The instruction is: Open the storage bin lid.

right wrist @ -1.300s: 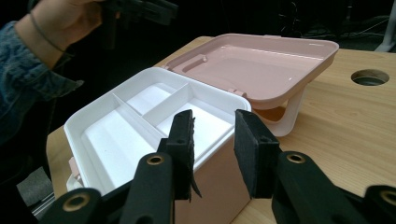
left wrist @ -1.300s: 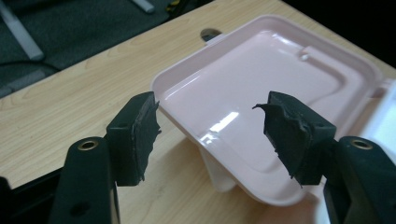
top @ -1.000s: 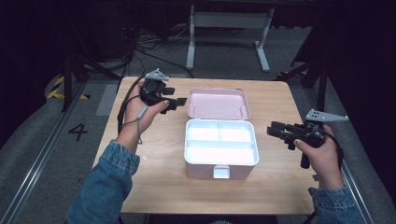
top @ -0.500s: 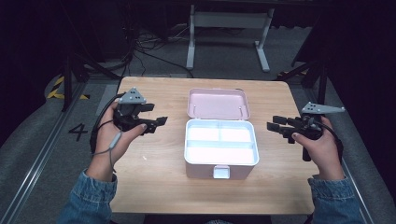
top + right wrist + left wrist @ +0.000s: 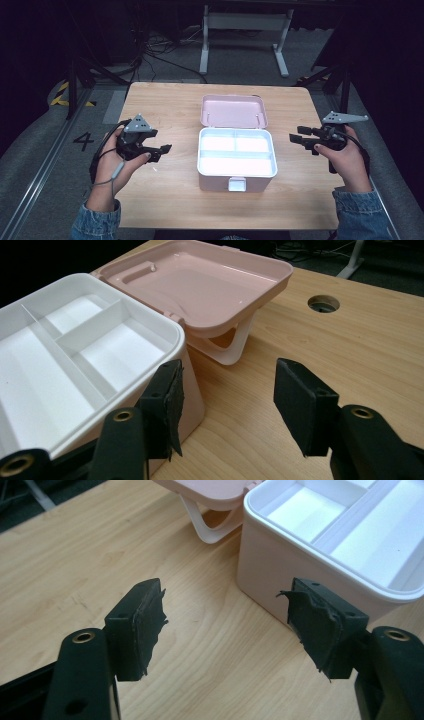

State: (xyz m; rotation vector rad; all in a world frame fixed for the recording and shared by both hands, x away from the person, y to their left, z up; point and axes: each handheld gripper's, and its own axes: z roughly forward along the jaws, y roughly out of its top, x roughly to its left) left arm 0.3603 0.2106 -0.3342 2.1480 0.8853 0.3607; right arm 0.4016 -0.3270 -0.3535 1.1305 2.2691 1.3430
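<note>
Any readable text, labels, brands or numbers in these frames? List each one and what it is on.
"4": a large dark numeral on the grey floor, left of the table.
The pink box, its open lid and its white tray carry no lettering that can be made out.
The left gripper and right gripper show no legible marking.

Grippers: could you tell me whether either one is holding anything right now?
Nothing is held: the left gripper and right gripper stand open beside the box.
</note>
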